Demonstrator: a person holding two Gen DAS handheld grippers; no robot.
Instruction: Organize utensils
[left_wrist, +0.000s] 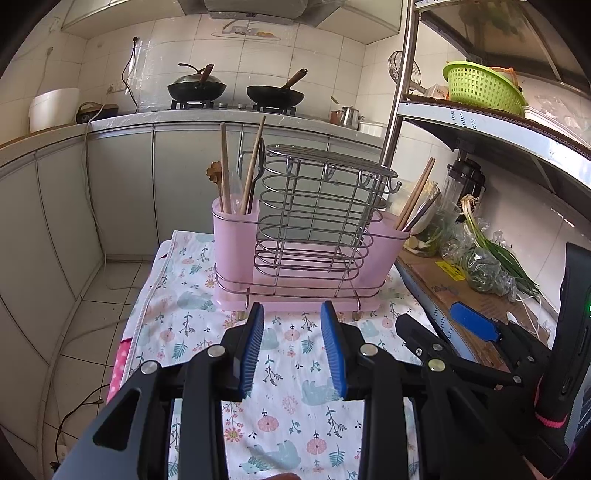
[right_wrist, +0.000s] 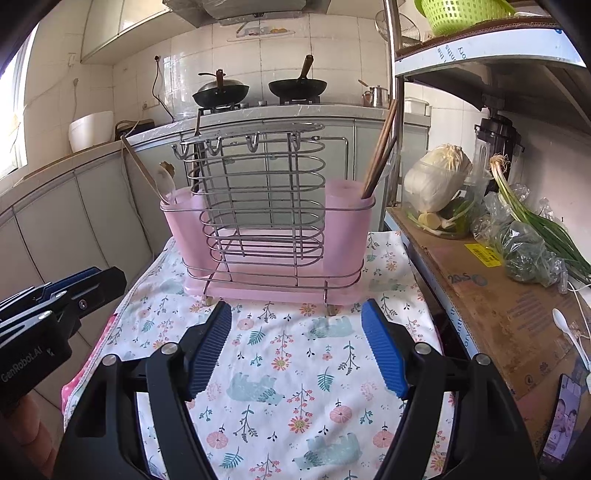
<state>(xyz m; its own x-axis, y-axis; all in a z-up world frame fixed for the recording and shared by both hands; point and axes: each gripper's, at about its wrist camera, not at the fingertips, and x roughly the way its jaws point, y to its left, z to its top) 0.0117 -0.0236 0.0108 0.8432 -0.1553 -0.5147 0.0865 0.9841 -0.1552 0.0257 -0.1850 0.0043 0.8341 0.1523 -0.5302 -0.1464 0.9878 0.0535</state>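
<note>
A pink utensil holder (left_wrist: 236, 240) (right_wrist: 347, 229) with a wire rack in its middle stands on the floral cloth (left_wrist: 295, 413) (right_wrist: 280, 369). Its left cup holds wooden chopsticks (left_wrist: 224, 166), a dark spoon (left_wrist: 259, 162) and a pale spoon (right_wrist: 168, 181). Its right cup holds brown chopsticks (left_wrist: 417, 192) (right_wrist: 380, 147). My left gripper (left_wrist: 292, 308) hovers just in front of the holder, open and empty. Beside it, my right gripper (right_wrist: 296, 306) is also open with nothing between its blue pads (right_wrist: 384, 350). A white plastic spoon (right_wrist: 569, 328) lies on the shelf's cardboard.
To the right is a metal shelf lined with cardboard (right_wrist: 480, 288), carrying green onions (right_wrist: 535, 221), a cabbage (right_wrist: 439, 177) and a blender (right_wrist: 498, 133). A green basket (left_wrist: 480, 86) sits higher up. Behind are the counter and two woks (left_wrist: 275, 94). Tiled floor (left_wrist: 103, 314) lies left.
</note>
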